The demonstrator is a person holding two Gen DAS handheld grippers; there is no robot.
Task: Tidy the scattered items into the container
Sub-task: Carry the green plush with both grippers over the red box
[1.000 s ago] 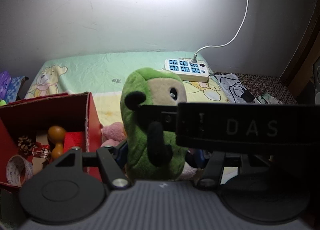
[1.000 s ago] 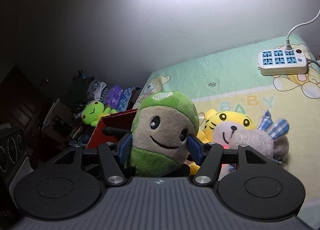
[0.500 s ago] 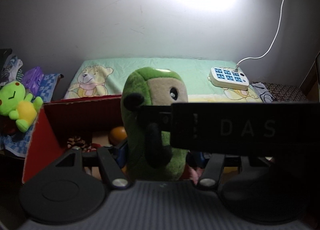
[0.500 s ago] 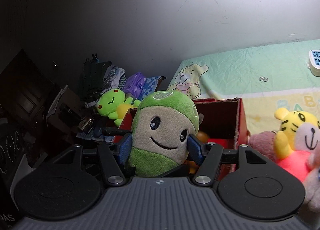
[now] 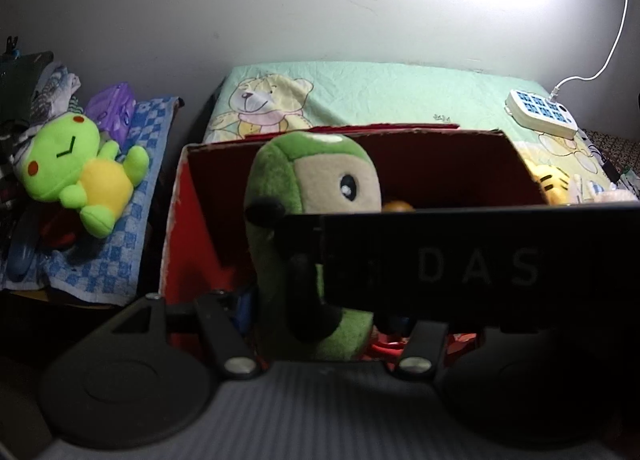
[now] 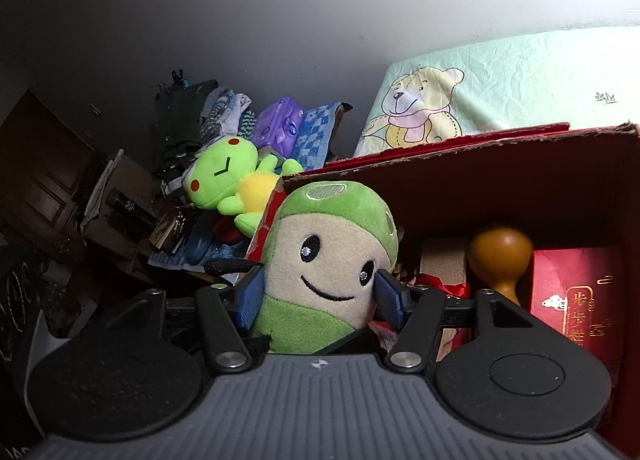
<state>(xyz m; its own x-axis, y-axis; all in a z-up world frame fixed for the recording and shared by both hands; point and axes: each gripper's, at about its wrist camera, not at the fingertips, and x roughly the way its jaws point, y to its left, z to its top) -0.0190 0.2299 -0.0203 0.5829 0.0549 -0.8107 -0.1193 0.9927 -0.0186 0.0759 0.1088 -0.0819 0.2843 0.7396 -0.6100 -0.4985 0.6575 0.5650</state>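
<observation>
1. Both grippers hold one toy: the green plush [image 6: 328, 272] sits upright, its long axis vertical, squeezed at once from two sides.
2. The right gripper [image 6: 318, 296] is closed on it, the blue fingers [image 6: 386, 294] pressing into the cheeks at either side of the smiling face.
3. The left gripper [image 5: 320, 316] is closed on the same plush from another side; in its view the toy shows in profile, and the black body of the right tool, lettered "DAS", crosses in front of it.
4. The red box [image 5: 440, 164], the container, lies directly ahead of and below the fingers. In the right wrist view the plush hangs by the box's left wall, at the near left corner of the opening.
5. Inside the box already lie a wooden-knobbed item [image 6: 500, 256] and a red packet with gold lettering [image 6: 576, 300], to the right of the plush.
6. My judgement: the coming move is a short drop, downward and slightly rightward so the toy clears the left wall, then both pairs of fingers part together.
7. A tiger plush [image 5: 550, 184] still waits on the bed beyond the box's right side.
</observation>
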